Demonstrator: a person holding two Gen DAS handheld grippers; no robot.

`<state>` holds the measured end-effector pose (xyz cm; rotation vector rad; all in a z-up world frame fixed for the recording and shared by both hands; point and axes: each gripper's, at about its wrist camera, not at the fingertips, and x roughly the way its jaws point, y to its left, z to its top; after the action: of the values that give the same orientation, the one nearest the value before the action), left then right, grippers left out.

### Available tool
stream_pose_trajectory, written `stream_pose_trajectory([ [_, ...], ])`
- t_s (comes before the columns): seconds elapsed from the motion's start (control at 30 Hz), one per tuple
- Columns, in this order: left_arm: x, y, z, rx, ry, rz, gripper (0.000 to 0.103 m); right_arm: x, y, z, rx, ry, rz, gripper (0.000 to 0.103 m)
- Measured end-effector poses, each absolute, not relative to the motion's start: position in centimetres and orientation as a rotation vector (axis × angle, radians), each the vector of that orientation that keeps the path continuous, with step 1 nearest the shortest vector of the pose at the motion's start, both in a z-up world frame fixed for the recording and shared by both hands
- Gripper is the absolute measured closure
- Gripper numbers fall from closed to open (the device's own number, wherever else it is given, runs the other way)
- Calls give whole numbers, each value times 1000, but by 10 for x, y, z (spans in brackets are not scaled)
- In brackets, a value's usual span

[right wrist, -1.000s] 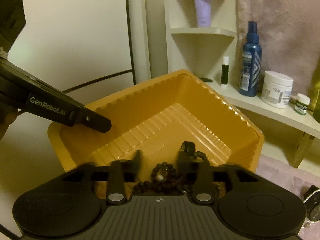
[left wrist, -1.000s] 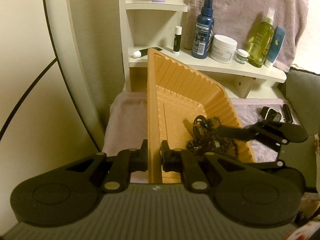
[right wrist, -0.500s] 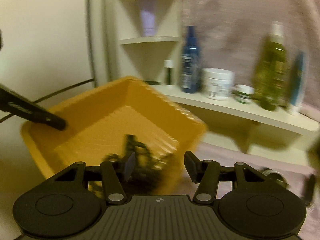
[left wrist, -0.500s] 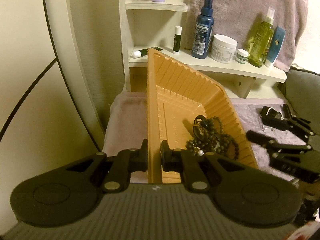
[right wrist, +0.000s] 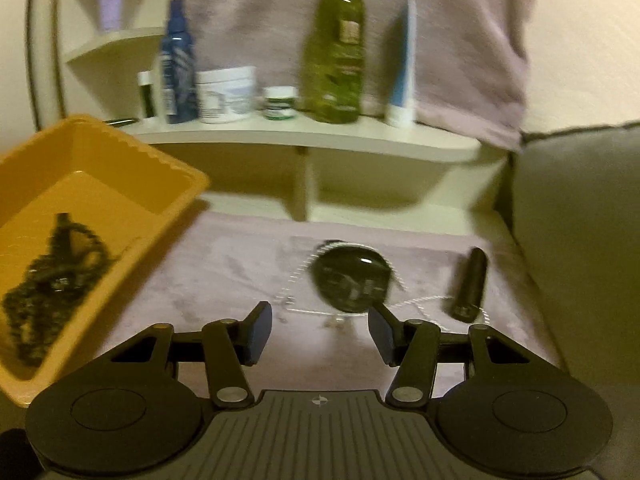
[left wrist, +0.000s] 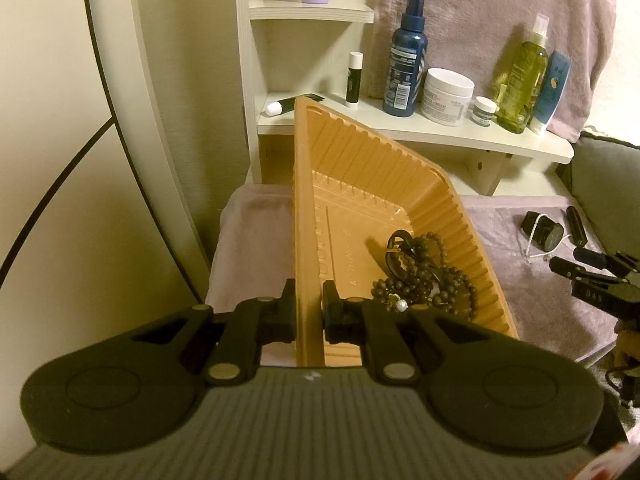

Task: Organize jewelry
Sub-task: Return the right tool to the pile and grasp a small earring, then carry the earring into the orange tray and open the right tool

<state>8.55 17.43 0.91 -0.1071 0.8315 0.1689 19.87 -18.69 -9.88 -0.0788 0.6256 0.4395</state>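
Observation:
My left gripper (left wrist: 309, 312) is shut on the near rim of an orange ridged tray (left wrist: 360, 184), which it holds tilted over the pink cloth. Dark bead bracelets (left wrist: 424, 280) with a pearl lie heaped in the tray's low corner. In the right wrist view the tray (right wrist: 132, 176) sits at left with the beads (right wrist: 52, 272) inside. My right gripper (right wrist: 320, 330) is open with nothing between its fingers, just short of a round black piece (right wrist: 352, 280) on a thin silver chain (right wrist: 296, 280). A small black tube (right wrist: 470, 284) lies to the right. The right gripper (left wrist: 584, 264) shows at the left view's right edge.
A white shelf (right wrist: 304, 136) behind holds a blue spray bottle (left wrist: 405, 56), a white jar (left wrist: 446, 94), a green oil bottle (right wrist: 334, 52) and a blue tube (right wrist: 402, 64). A pink towel (left wrist: 480, 12) hangs behind. A grey cushion (right wrist: 576, 240) borders the cloth on the right.
My right gripper has left the tray, swung right and dropped toward the black piece and chain on the cloth. The beads stay in the tray. The left gripper has not moved.

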Motion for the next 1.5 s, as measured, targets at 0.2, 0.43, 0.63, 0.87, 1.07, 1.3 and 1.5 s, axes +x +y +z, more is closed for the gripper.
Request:
stream_pose_trajectory([
  [0.2,86,174,9,-104,834,171,93,208,-189,-107,-79,636,452,61],
  [0.43,85,175,8,-105,836,171,93,217,-181,-113,-69,654,432,73],
  [0.63,86,175,8,-106,836,171,92,221,-180,-117,-48,673,427,82],
  [0.87,86,175,8,-104,837,172,92,221,-180,-119,-46,672,419,94],
  [1.07,86,175,8,-104,836,171,92,214,-179,-112,-57,652,434,94],
  [1.3,85,175,7,-105,834,168,92,196,-167,-80,-34,592,511,94],
  [1.5,85,176,7,-107,833,167,92,177,-132,-48,-36,541,664,94],
])
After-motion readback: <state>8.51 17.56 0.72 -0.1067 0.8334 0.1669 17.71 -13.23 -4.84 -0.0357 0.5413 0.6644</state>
